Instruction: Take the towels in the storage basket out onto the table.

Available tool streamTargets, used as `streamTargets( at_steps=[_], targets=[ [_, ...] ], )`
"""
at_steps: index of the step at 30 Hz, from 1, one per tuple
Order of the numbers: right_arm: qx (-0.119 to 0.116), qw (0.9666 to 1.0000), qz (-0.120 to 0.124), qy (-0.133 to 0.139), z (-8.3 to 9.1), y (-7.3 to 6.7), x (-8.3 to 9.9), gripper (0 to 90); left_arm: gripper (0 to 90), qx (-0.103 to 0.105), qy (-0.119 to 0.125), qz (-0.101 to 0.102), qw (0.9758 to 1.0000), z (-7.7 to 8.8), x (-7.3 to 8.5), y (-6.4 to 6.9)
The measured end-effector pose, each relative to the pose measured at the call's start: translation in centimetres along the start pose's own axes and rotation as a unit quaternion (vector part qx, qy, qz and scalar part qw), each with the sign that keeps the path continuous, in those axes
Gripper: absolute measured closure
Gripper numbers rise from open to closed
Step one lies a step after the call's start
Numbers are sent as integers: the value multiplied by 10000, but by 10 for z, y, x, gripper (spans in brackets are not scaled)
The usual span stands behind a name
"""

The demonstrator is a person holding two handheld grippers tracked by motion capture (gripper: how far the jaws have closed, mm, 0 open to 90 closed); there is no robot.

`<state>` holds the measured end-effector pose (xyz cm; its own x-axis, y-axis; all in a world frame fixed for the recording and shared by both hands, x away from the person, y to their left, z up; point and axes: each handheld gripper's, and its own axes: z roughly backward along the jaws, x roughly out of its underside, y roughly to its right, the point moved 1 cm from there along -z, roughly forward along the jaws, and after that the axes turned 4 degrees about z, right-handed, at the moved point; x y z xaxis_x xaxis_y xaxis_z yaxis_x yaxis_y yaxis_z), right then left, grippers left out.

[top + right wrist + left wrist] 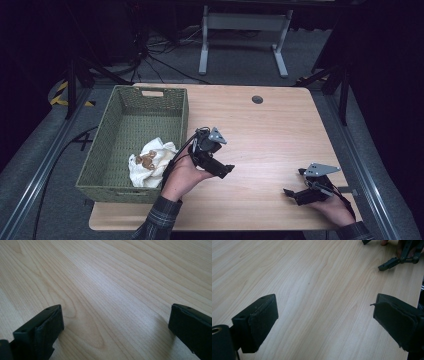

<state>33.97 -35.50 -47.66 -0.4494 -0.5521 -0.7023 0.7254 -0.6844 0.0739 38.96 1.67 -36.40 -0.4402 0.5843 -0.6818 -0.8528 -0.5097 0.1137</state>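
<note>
A green woven basket stands on the left of the wooden table. A crumpled white cloth with a small brown item on it lies in the basket's near right corner. My left gripper hovers just right of the basket, held in a hand with a plaid sleeve. Its jaws stand wide open over bare wood, as the left gripper view shows. My right gripper rests low near the table's front right corner, also open with nothing between the pads.
A round cable hole sits near the table's far edge. A white desk frame and cables lie on the floor beyond. In the left gripper view the right gripper shows at the top right.
</note>
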Motion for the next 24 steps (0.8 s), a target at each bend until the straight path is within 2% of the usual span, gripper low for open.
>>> streamTargets(
  at_steps=[4,11,16,21,24],
  targets=[
    [0,10000,0,1,0,0,0,3,63,-21,11,-22,10000,6,2,-3],
    [0,10000,1,1,0,0,0,2,70,-129,104,124,9998,21,7,-12],
    [0,10000,2,0,0,0,0,2,70,-198,135,86,9997,31,11,-17],
    [1,10000,0,0,0,0,0,2,71,-258,139,143,9995,41,16,-23],
    [1,10000,1,0,0,0,0,2,71,-332,205,260,9989,46,20,-27]
  ],
)
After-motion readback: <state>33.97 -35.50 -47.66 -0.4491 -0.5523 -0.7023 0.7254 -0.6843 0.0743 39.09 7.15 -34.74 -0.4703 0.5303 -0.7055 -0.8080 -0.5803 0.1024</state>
